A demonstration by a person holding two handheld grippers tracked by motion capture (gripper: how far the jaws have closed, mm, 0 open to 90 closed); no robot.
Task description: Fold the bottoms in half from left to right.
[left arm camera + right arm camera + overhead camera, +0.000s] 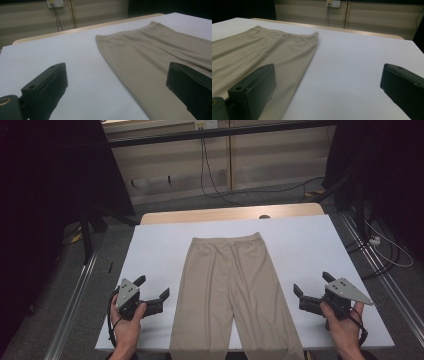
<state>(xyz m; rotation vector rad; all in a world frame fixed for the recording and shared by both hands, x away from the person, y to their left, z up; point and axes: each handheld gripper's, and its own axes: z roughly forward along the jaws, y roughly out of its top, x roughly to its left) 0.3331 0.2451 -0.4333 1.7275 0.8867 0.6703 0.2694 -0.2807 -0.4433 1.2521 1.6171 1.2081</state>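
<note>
Beige trousers (235, 295) flat, smooth, waistband at far end.

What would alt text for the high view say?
Beige trousers lie flat on a white table, waistband at the far end. A person's hands hold the left gripper and right gripper, jaws open, one either side of the legs.

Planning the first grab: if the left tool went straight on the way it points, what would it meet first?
Probably the near left edge of the flat beige fabric trousers; the open left tool points toward them across the bare white table. Height is unclear.
</note>
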